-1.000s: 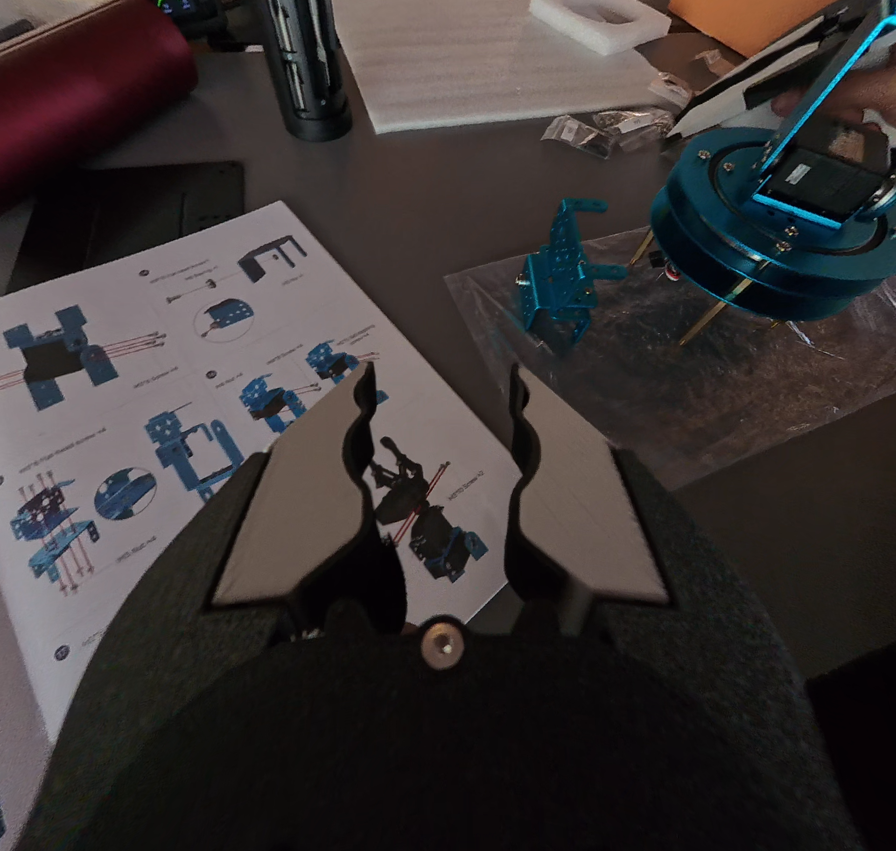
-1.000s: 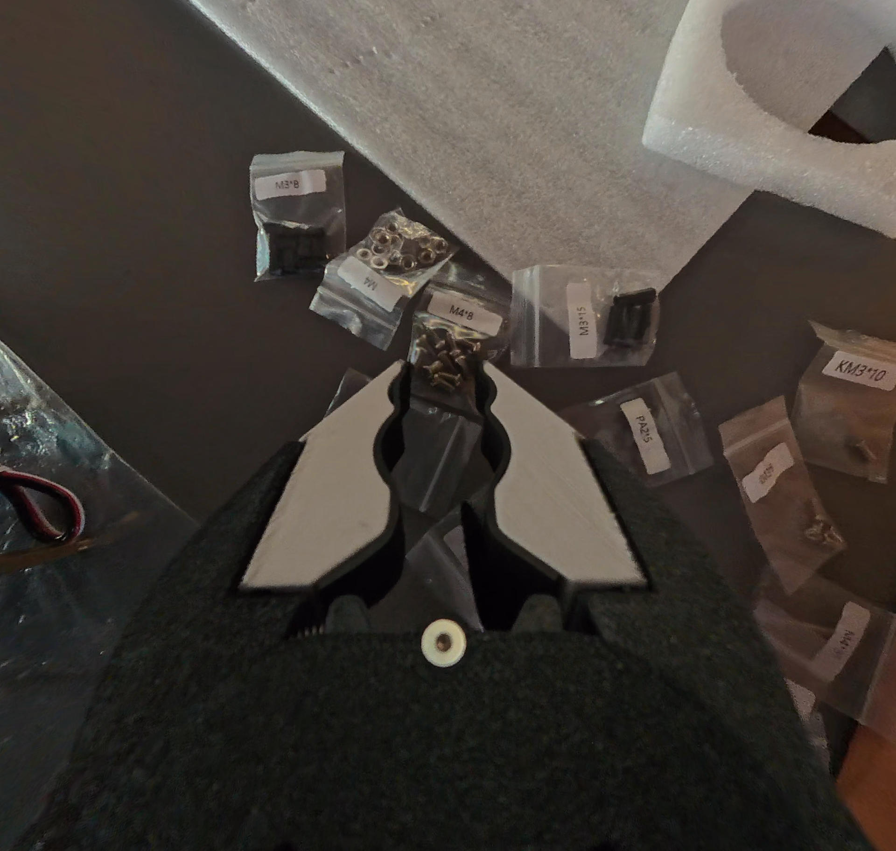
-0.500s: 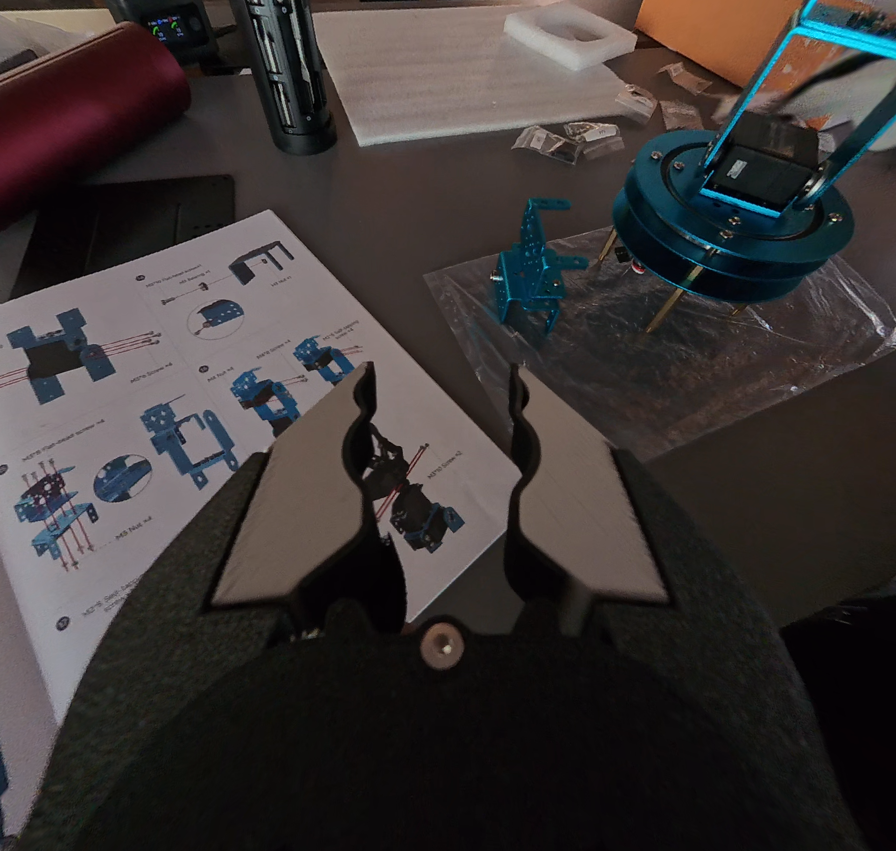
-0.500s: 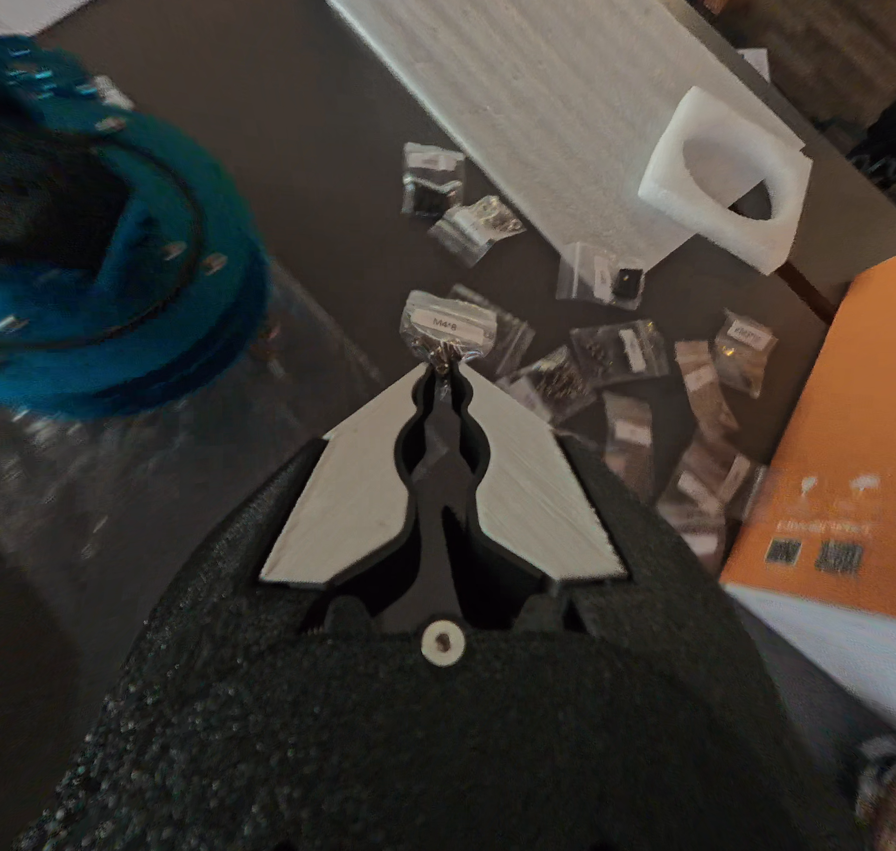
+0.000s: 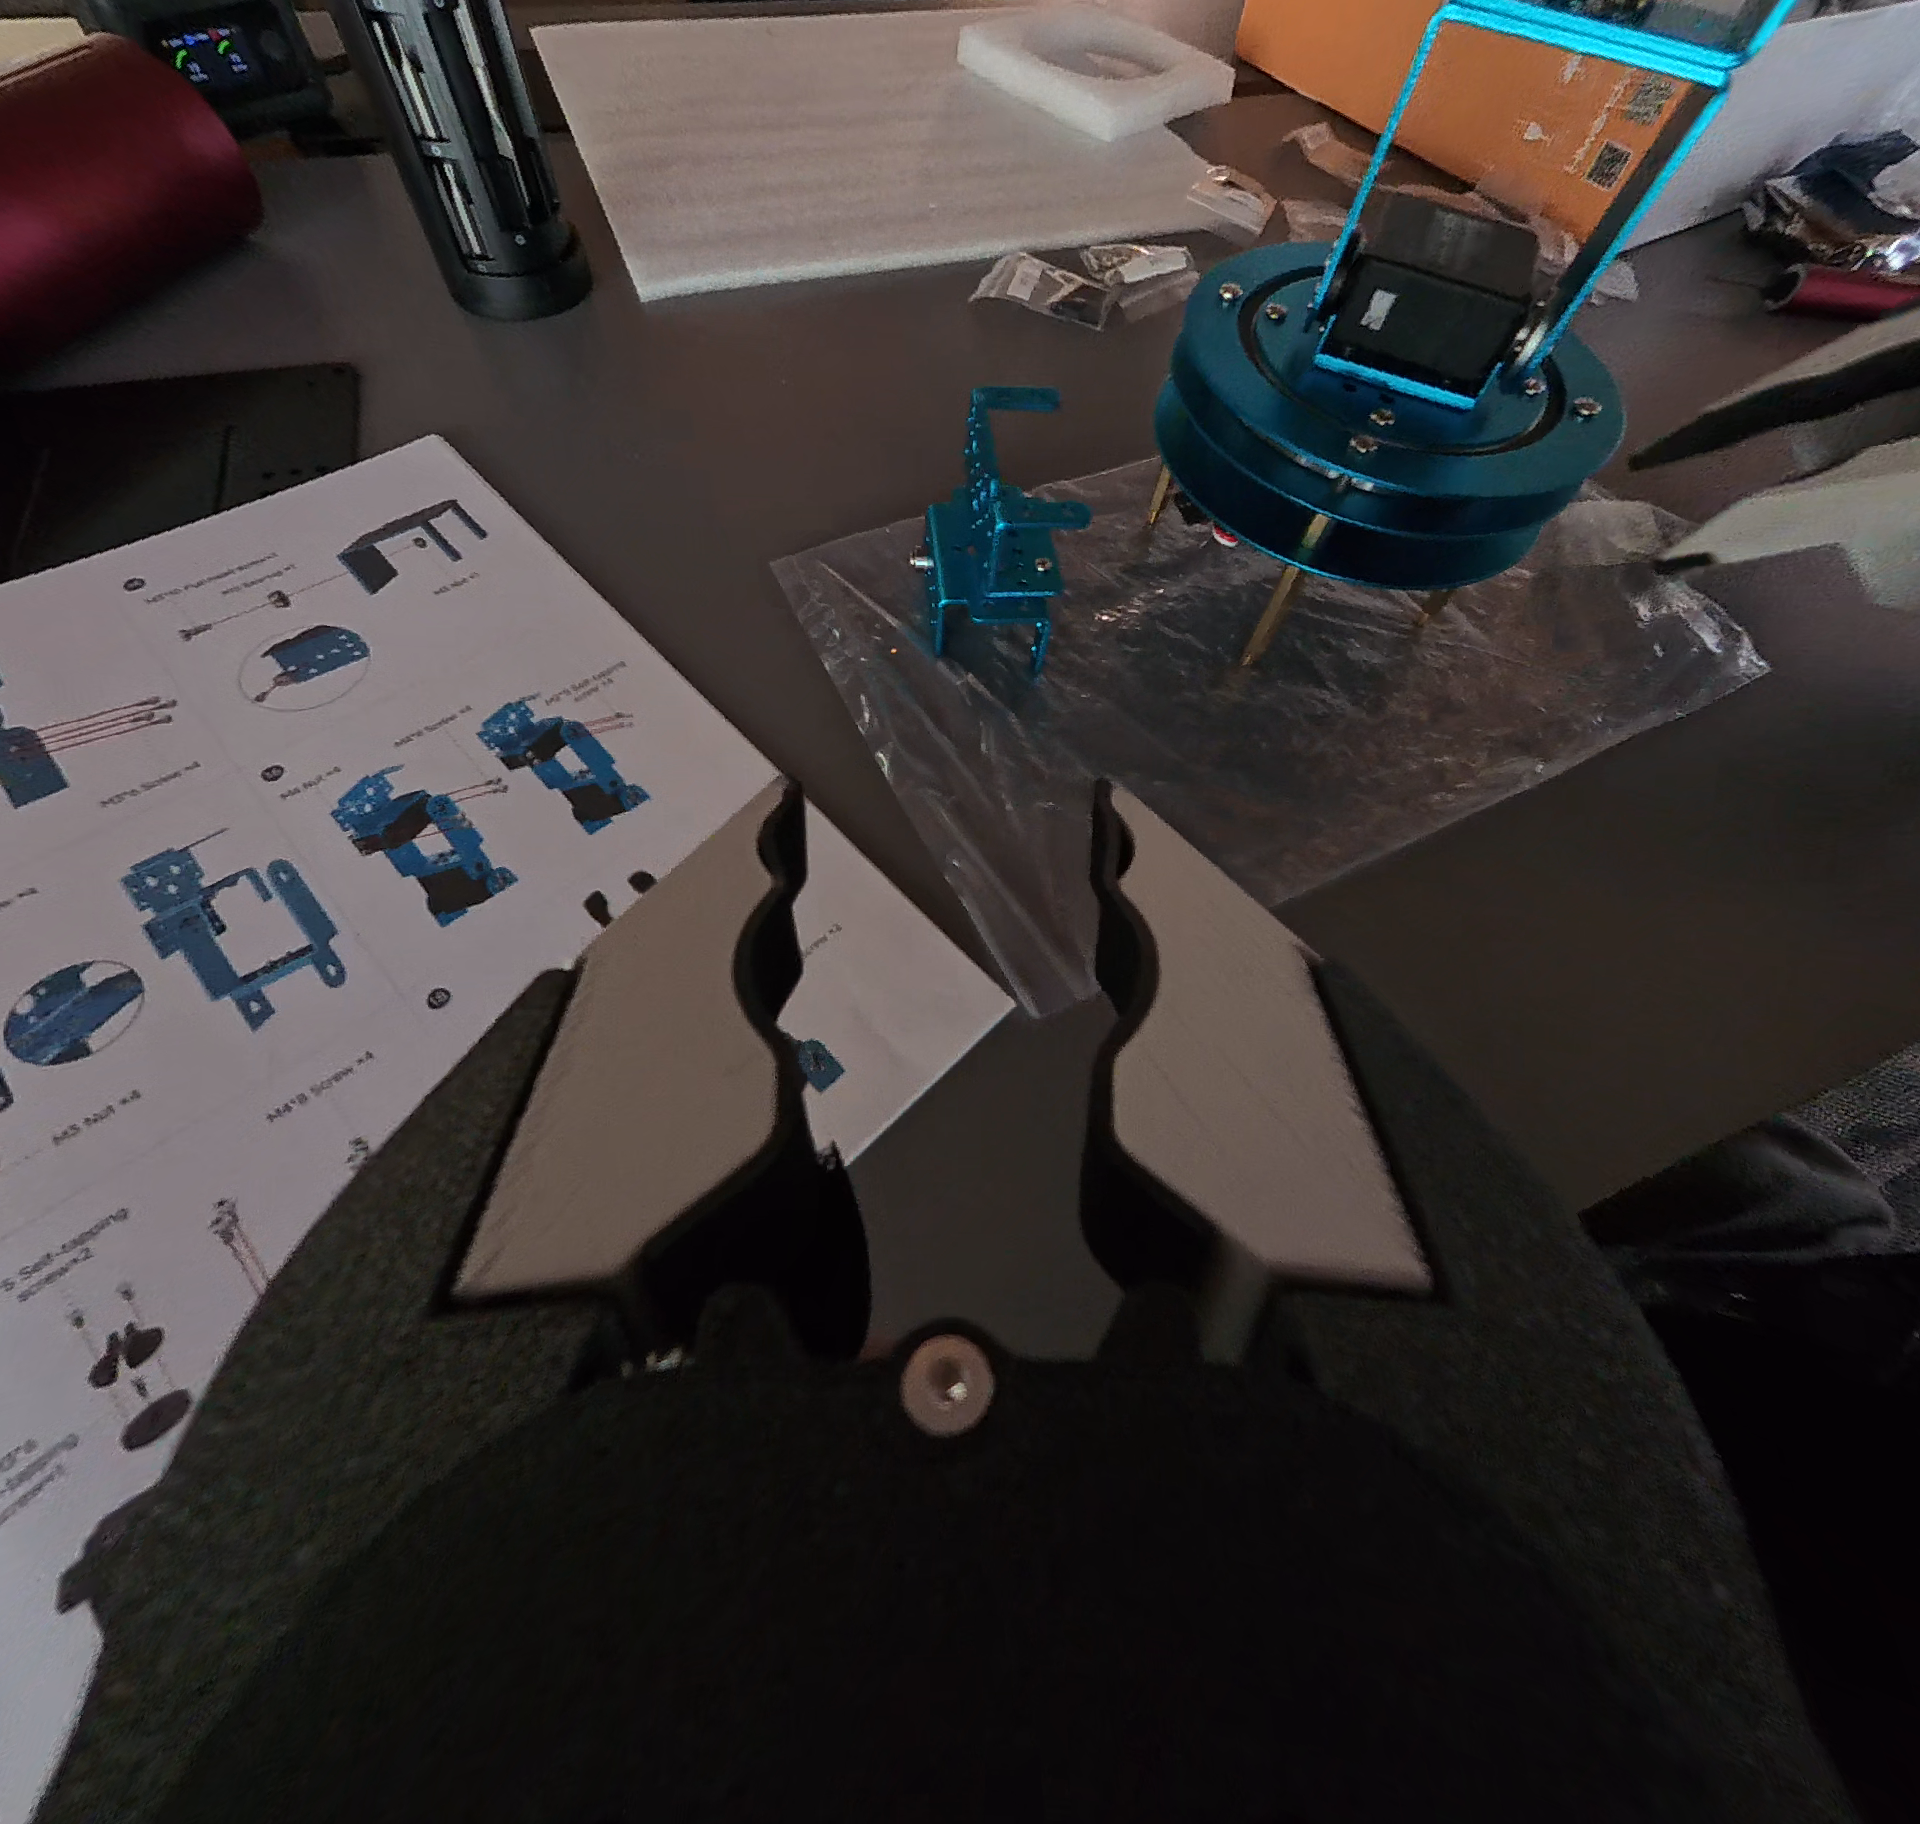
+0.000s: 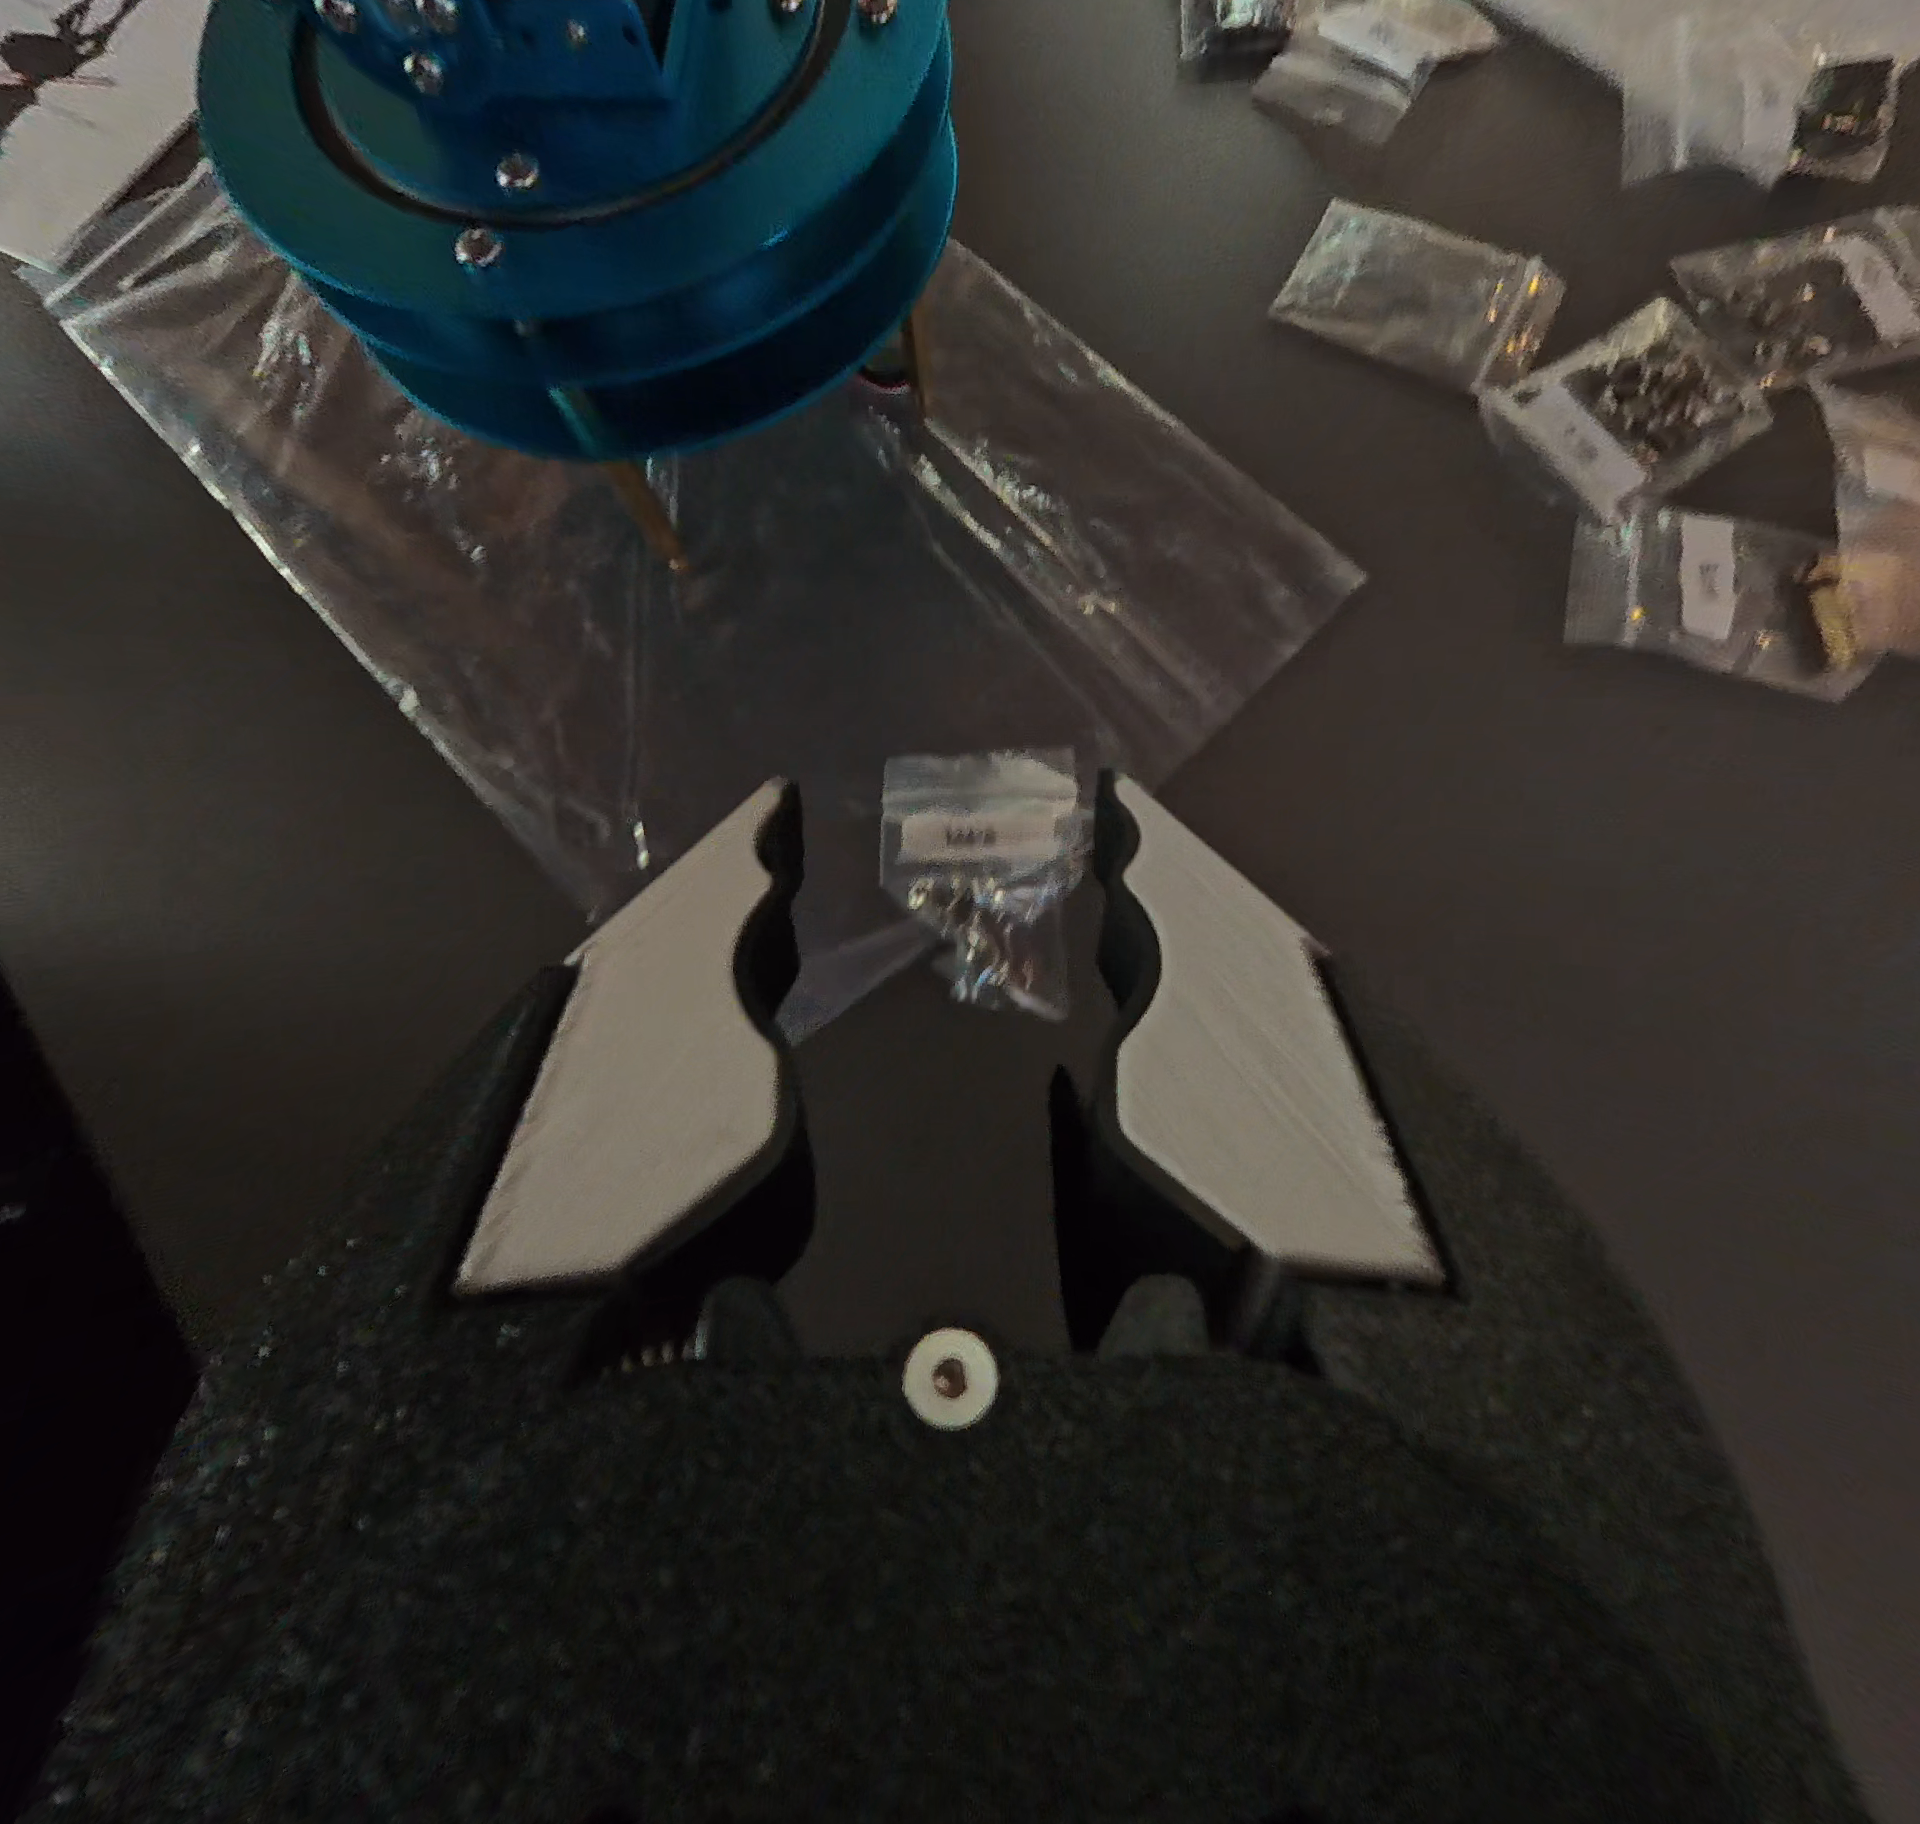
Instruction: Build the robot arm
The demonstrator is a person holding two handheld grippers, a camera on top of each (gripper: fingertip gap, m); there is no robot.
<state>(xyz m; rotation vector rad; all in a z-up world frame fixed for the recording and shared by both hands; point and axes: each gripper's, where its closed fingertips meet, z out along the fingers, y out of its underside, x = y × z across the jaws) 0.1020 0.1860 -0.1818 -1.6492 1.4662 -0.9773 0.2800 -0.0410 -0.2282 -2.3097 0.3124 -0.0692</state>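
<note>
My right gripper (image 6: 948, 808) is open above the dark table, and a small clear bag of screws (image 6: 977, 881) lies loose between its fingertips, touching neither. Just beyond stands a round blue metal base (image 6: 582, 185) on thin brass legs, on a clear plastic sheet (image 6: 727, 548). My left gripper (image 5: 945, 808) is open and empty, over the edge of a printed instruction sheet (image 5: 312, 818). In the left wrist view the blue base (image 5: 1392, 444) carries a black servo and a blue frame. A small blue bracket (image 5: 992, 548) stands left of it. The right gripper's fingers (image 5: 1787, 413) show at the right edge.
Several small clear bags of hardware (image 6: 1662, 372) lie right of the base. A white foam sheet (image 5: 862, 143) with a foam block (image 5: 1091, 75), an orange box (image 5: 1475, 60), a black cylinder (image 5: 457, 112) and a dark red roll (image 5: 94, 195) stand at the back.
My right gripper closed on the screw bag among the other bags, carried it to in front of the blue base, and opened; the bag now lies loose. My left gripper stayed open, shifting slightly.
</note>
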